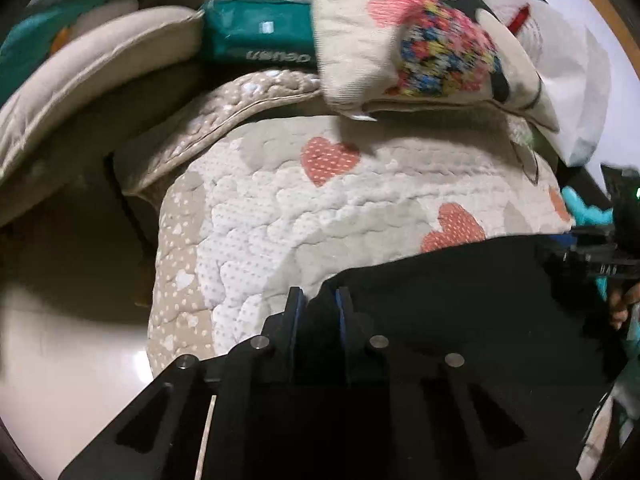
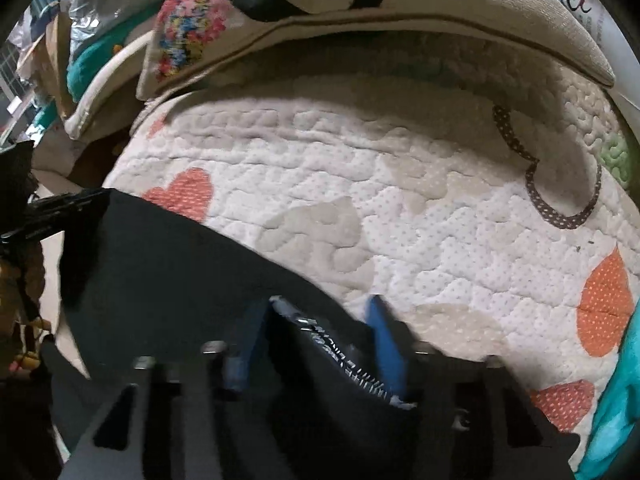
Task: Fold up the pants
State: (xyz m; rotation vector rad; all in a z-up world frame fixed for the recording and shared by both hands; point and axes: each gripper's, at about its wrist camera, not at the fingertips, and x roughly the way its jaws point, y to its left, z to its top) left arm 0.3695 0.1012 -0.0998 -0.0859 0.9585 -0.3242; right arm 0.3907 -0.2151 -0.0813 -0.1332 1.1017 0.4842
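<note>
The black pants (image 1: 460,300) hang stretched between my two grippers over a quilted bedspread with orange hearts (image 1: 320,208). My left gripper (image 1: 318,304) is shut on one edge of the pants, its blue-padded fingers (image 1: 298,312) close together on the cloth. In the right wrist view, the pants (image 2: 168,264) run off to the left, and my right gripper (image 2: 320,332) is shut on a bunched part with a zipper (image 2: 344,364). The right gripper also shows in the left wrist view at the right edge (image 1: 592,256). The left gripper shows at the left edge of the right wrist view (image 2: 60,208).
A printed cushion (image 1: 424,40) lies at the head of the bed, also in the right wrist view (image 2: 360,8). A teal package (image 1: 260,32) and beige padding (image 1: 80,80) sit to the left. The pale floor (image 1: 60,340) lies beside the bed. Teal fabric (image 2: 616,400) lies at the right.
</note>
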